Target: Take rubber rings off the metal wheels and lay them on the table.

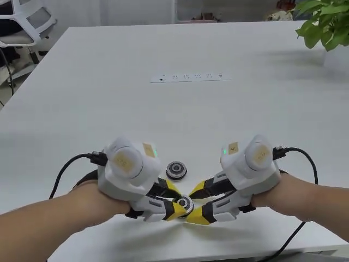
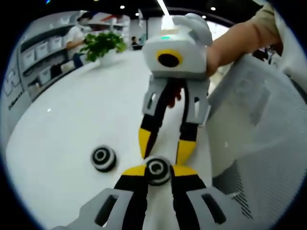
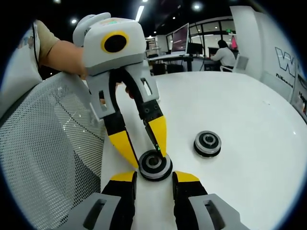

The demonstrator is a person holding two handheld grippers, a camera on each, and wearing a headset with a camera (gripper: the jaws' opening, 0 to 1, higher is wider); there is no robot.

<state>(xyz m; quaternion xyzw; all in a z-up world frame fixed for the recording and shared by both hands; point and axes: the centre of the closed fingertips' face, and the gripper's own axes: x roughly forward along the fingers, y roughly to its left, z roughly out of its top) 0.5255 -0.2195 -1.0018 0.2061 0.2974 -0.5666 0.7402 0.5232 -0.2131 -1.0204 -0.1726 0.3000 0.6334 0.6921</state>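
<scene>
A white desk [image 1: 191, 120] seen from above, with two hand-held grippers meeting tip to tip near its front edge. Between them lies a small metal wheel [image 1: 184, 204], flat, axle pointing up, its dark rubber ring [image 3: 142, 168] on the rim. The left gripper [image 1: 177, 201] comes in from the left with its jaws pinched onto the wheel. The right gripper [image 1: 195, 203] comes from the right, jaws straddling the same wheel; whether they clamp it cannot be told. Both are equally near. A second wheel [image 1: 176, 170] sits on the desk just beyond, apart from both.
</scene>
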